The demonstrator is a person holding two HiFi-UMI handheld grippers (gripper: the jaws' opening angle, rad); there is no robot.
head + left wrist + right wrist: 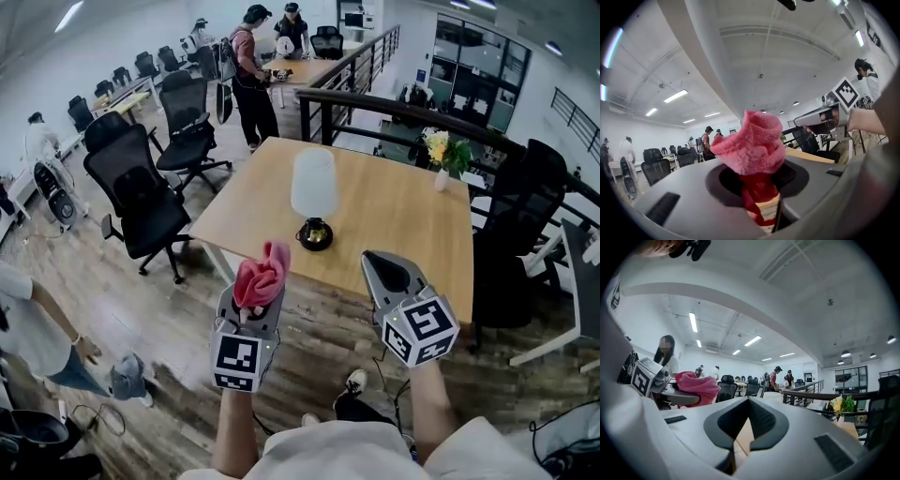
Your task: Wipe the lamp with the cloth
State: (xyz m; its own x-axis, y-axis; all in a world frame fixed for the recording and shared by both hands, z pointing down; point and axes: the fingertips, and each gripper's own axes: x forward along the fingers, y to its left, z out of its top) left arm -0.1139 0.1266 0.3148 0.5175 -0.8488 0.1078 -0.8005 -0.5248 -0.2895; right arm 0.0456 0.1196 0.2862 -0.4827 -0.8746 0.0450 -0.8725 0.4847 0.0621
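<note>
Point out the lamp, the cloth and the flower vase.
lamp (313,183), head view, on its white shade.
cloth (263,275), head view, on its pink bunched top.
flower vase (441,180), head view, on the white vase body.

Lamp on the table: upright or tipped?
Upright: the lamp stands on its dark base on the table, white shade above.

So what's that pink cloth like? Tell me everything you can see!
The pink cloth looks soft and fuzzy, like a little towel, and it is scrunched into a bunch. The left tongs pinch its lower part, which looks darker red down there. The rest puffs up above them like a flower. It is up in the air over the wooden floor, in front of the table, and it is not touching the lamp.
</note>
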